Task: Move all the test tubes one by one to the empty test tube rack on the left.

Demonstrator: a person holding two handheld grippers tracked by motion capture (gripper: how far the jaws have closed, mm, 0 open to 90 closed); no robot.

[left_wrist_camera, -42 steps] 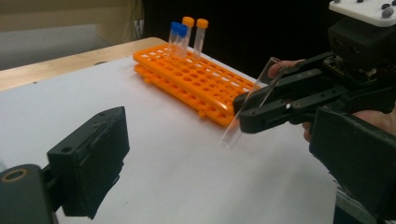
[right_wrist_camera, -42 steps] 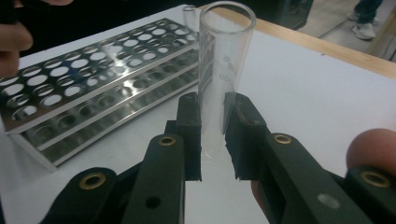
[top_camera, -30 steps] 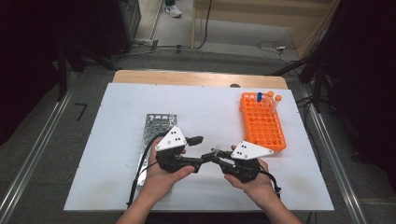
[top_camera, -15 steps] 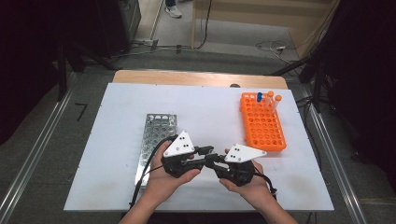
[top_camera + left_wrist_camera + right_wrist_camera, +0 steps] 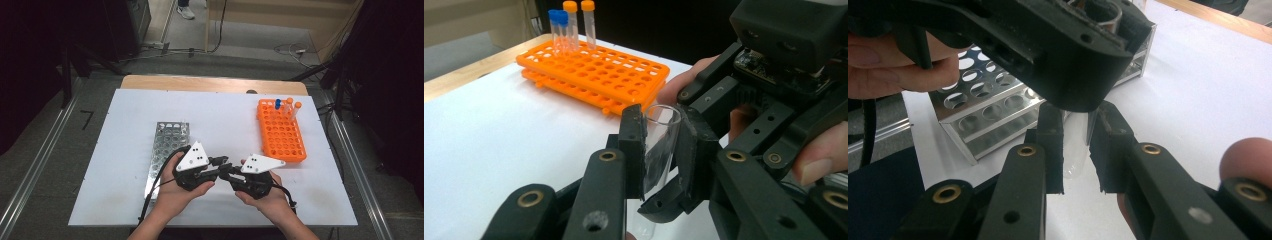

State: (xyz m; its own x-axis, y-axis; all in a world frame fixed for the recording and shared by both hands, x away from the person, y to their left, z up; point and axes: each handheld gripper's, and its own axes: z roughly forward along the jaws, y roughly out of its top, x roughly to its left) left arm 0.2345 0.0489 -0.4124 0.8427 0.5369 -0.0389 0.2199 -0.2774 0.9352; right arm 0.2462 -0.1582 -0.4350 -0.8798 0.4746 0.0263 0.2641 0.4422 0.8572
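Note:
A clear uncapped test tube [image 5: 663, 120] sits between the jaws of my left gripper [image 5: 660, 145], which is shut on it near its open rim. The tube's rounded lower end [image 5: 1074, 160] lies between the jaws of my right gripper [image 5: 1076, 150], which close on it just under the left gripper's body. In the high view my left gripper [image 5: 221, 167] and my right gripper [image 5: 229, 175] meet tip to tip above the table's front middle. The tube itself is too small to make out there.
A metal tube rack [image 5: 167, 145] lies left of the hands, also in the right gripper view [image 5: 988, 110]. An orange rack [image 5: 281, 135] stands at the right, holding a few capped tubes [image 5: 286, 106] at its far end. The white table top [image 5: 225, 115] is bare behind the grippers.
The two grippers have drawn together from a small gap apart. Both hands have shifted slightly toward the table's front edge.

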